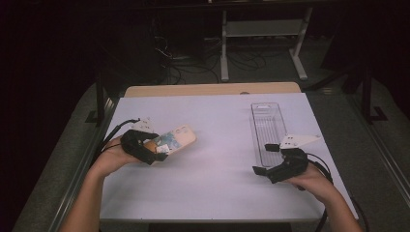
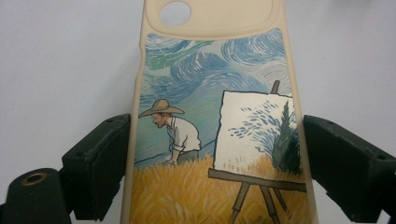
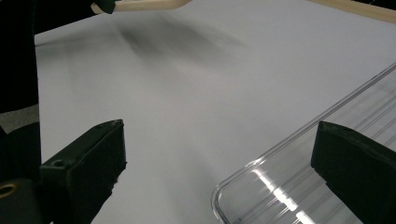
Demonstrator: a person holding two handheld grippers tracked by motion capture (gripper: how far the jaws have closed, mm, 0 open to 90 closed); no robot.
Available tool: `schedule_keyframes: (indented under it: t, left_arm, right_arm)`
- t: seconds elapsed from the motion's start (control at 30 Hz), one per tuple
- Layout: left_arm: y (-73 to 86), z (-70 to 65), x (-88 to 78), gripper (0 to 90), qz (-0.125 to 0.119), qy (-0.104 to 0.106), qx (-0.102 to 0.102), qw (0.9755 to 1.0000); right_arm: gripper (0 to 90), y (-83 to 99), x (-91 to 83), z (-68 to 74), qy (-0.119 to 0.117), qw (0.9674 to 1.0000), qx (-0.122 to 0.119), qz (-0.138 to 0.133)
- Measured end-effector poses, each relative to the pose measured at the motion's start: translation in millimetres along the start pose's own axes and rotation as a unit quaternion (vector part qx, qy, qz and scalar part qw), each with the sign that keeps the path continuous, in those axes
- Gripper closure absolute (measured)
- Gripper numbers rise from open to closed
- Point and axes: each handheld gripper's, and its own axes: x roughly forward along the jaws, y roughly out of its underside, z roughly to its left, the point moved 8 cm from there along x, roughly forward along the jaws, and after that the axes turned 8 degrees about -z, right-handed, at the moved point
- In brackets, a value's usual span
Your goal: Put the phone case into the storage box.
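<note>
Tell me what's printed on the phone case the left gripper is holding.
The phone case is cream-edged with a painted scene: man in a straw hat, easel, wheat field, swirling blue sky. Left gripper view shows it best.

The high view looks forward and down from above the near edge of the table, taking in its whole white top. The left gripper view sits very close over the phone case, facing along it. The right gripper view looks low across the table toward the left, catching the clear tray's near corner and, far off, the same phone case.
</note>
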Motion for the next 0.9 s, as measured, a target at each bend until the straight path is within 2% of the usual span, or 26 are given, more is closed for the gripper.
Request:
schedule_keyframes:
  t: [0.1,0.13,0.43,0.63,0.77,0.9]
  left_arm:
    - [-8.0,-2.6,-0.4,11.2,-0.003,0.006,0.004,1.0000]
    - [-10.9,-2.7,-0.6,11.2,-0.003,0.006,0.012,0.9999]
    - [-32.8,-10.9,3.7,11.2,-0.006,0.026,0.034,0.9991]
    - [-40.7,-20.6,13.2,11.2,0.004,0.048,0.051,0.9975]
    - [-44.0,-26.8,18.0,11.2,0.011,0.064,0.068,0.9956]
    - [-45.0,-29.9,21.3,11.2,0.012,0.071,0.070,0.9950]
  right_arm:
    - [2.4,-1.9,-1.7,-3.0,-0.002,1.0000,0.006,-0.004]
    - [2.4,-3.3,-2.6,-4.6,0.000,1.0000,0.006,-0.006]
    - [2.1,-12.6,-10.2,-14.4,0.008,0.9999,-0.004,-0.009]
    - [2.0,-14.8,-9.4,-18.4,0.007,1.0000,-0.007,-0.001]
    - [1.9,-17.3,-5.7,-18.9,0.000,0.9999,-0.011,0.005]
    - [1.6,-19.4,-2.5,-21.2,-0.005,0.9999,-0.011,0.008]
